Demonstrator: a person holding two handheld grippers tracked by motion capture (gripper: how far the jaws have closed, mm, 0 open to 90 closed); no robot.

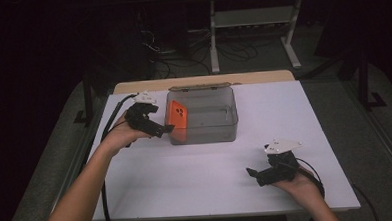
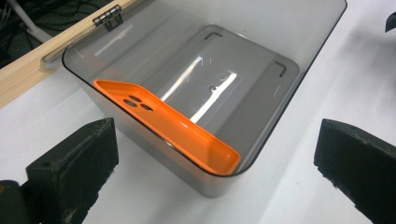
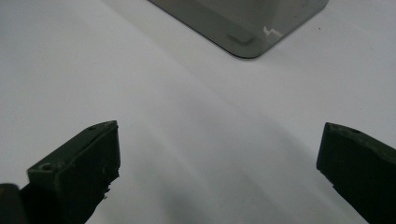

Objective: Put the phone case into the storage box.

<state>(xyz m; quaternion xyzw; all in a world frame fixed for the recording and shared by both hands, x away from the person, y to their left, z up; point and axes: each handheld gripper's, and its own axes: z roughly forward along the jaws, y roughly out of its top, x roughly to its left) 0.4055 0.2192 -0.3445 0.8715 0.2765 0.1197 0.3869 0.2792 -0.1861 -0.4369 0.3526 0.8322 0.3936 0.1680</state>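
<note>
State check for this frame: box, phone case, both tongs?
Translucent grey box: lid off, upright on the table.
Orange phone case: inside the box, leaning on edge against its wall.
Left tongs: open, empty, beside the box.
Right tongs: open, empty, over bare table.

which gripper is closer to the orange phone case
Left. The left gripper hovers open just beside the orange phone case leaning inside the grey bin; the right gripper is open, far off near the table's front edge.

Dim, dark surroundings; glare streaks on the bin floor (image 2: 205, 88).
</note>
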